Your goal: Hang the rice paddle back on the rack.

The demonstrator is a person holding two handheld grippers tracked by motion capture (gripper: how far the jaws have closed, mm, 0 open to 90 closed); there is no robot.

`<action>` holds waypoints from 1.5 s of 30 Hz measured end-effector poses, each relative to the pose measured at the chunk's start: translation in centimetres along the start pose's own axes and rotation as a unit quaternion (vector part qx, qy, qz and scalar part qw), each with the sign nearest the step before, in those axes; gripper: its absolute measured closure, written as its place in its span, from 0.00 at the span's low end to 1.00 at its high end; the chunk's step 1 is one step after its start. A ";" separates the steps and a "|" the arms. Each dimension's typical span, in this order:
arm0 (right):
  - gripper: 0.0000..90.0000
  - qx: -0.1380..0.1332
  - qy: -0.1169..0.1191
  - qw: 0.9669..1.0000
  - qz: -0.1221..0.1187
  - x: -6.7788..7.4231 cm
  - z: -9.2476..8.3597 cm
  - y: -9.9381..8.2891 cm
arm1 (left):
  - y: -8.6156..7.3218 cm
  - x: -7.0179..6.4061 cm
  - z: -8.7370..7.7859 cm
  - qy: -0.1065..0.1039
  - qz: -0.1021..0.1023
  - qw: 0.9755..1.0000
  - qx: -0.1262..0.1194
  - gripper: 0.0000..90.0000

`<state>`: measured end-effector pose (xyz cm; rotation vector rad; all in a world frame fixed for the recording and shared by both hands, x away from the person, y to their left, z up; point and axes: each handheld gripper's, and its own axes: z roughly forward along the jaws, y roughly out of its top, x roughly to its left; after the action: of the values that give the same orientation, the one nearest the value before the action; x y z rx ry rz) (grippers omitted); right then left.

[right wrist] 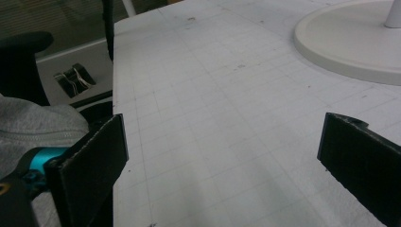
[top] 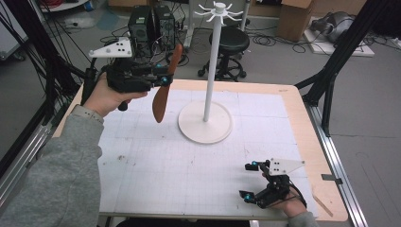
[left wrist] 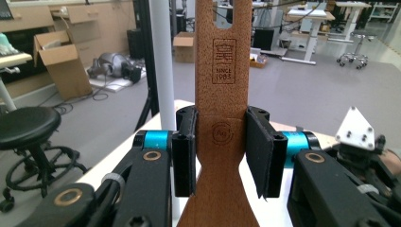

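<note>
Jaws of the left gripper (top: 165, 80) are clenched on the narrow neck of a wooden spatula (top: 163, 94), held up in the air over the far-left part of the worktop (top: 198, 156), blade end hanging down, just left of the white stand (top: 205, 120) whose round base sits near the far middle. In the left gripper view both black pads (left wrist: 184, 151) press the spatula's stamped handle, slotted end up, white pole right behind. Right gripper (top: 250, 182) rests by the near-right corner, jaws spread wide apart with nothing between them, bare gridded mat under them in the right gripper view.
</note>
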<state>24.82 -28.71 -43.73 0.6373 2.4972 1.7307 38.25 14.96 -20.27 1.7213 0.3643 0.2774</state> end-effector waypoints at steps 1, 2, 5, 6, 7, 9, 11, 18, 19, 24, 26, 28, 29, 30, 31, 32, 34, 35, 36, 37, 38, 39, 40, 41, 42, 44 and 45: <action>0.01 0.000 0.000 1.000 0.000 0.0 0.0 0.0 | 0.3 0.0 0.1 0.000 0.002 1.000 -0.003 0.73; 0.01 -0.001 0.001 1.000 0.000 0.0 0.0 0.0 | 0.5 0.0 0.1 0.002 0.004 1.000 -0.003 0.73; 0.01 -0.003 -0.005 1.000 -0.006 0.1 0.0 0.1 | 1.2 0.1 0.3 0.007 0.002 1.000 -0.004 0.73; 0.01 -0.005 -0.005 1.000 -0.005 0.2 0.0 0.1 | 1.4 0.1 0.4 0.005 -0.001 1.000 -0.008 0.73; 0.01 -0.008 -0.005 1.000 -0.006 0.2 -0.1 0.2 | 1.6 0.1 0.4 0.006 -0.001 1.000 -0.009 0.73; 0.01 -0.014 -0.009 1.000 -0.004 0.1 -0.1 0.3 | 2.0 0.2 0.6 0.007 0.001 1.000 -0.006 0.73; 0.01 -0.014 -0.005 1.000 -0.004 0.1 -0.1 0.3 | 2.6 0.3 1.0 0.013 0.002 1.000 -0.001 0.73; 0.01 -0.015 -0.002 1.000 0.000 -0.1 -0.1 0.3 | 4.1 0.5 2.1 0.014 0.003 1.000 -0.002 0.73; 0.01 -0.015 -0.001 1.000 0.000 -0.1 -0.1 0.3 | 4.3 0.6 2.4 0.016 0.004 1.000 0.000 0.73; 0.01 -0.011 0.005 1.000 0.000 0.0 0.1 0.3 | 5.3 1.0 3.4 0.034 0.009 0.999 0.007 0.73; 0.01 -0.009 0.010 1.000 -0.002 0.1 0.2 0.3 | 5.7 1.0 3.8 0.031 0.009 0.999 0.001 0.73; 0.01 -0.011 0.007 1.000 -0.005 0.0 0.2 0.3 | 6.1 1.0 4.3 0.032 0.013 0.999 0.002 0.73; 0.01 -0.013 0.008 1.000 -0.002 0.0 0.1 0.3 | 6.2 1.0 4.5 0.032 0.014 0.999 0.002 0.73; 0.01 -0.013 0.007 1.000 -0.001 -0.1 0.1 0.3 | 6.4 1.0 4.7 0.033 0.014 0.999 0.003 0.73; 0.01 -0.012 0.007 1.000 0.002 -0.1 0.0 0.3 | 6.4 0.9 4.9 0.035 0.013 0.999 0.002 0.73; 0.01 -0.014 0.007 1.000 0.000 -0.1 0.0 0.3 | 6.5 1.0 5.0 0.038 0.012 0.999 0.003 0.73; 0.01 -0.014 0.007 1.000 -0.001 -0.1 0.0 0.3 | 6.5 1.1 5.2 0.040 0.013 0.999 0.004 0.73; 0.01 -0.013 0.008 1.000 -0.001 -0.1 0.1 0.3 | 6.5 1.1 5.2 0.043 0.013 0.999 0.005 0.73; 0.01 -0.012 0.009 1.000 -0.002 -0.1 0.1 0.3 | 6.5 1.1 5.3 0.044 0.012 0.999 0.006 0.73; 0.01 -0.012 0.011 1.000 0.000 -0.1 0.1 0.3 | 6.5 1.1 5.3 0.046 0.012 0.999 0.007 0.73; 0.01 -0.013 0.010 1.000 -0.002 -0.1 0.1 0.3 | 6.5 1.1 5.3 0.053 0.014 0.998 0.007 0.73; 0.01 -0.015 0.010 1.000 0.000 -0.1 0.2 0.3 | 6.5 1.1 5.3 0.057 0.015 0.998 0.007 0.73; 0.01 -0.014 0.010 1.000 -0.002 -0.2 0.2 0.3 | 6.5 1.1 5.3 0.056 0.012 0.998 0.005 0.73; 0.01 -0.013 0.009 1.000 -0.002 -0.2 0.2 0.3 | 6.5 1.0 5.3 0.054 0.013 0.998 0.006 0.73; 0.01 -0.011 0.008 1.000 0.000 -0.2 0.2 0.3 | 6.5 1.0 5.4 0.055 0.015 0.998 0.007 0.73; 0.01 -0.013 0.009 1.000 -0.002 -0.2 0.2 0.3 | 6.5 0.9 5.4 0.054 0.015 0.998 0.006 0.73; 0.01 -0.012 0.011 1.000 -0.001 -0.2 0.2 0.3 | 6.6 0.9 5.4 0.054 0.017 0.998 0.007 0.73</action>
<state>25.18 -28.50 -43.57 0.6174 2.4871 1.7732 41.65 9.38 -14.79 1.7310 0.4167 0.3951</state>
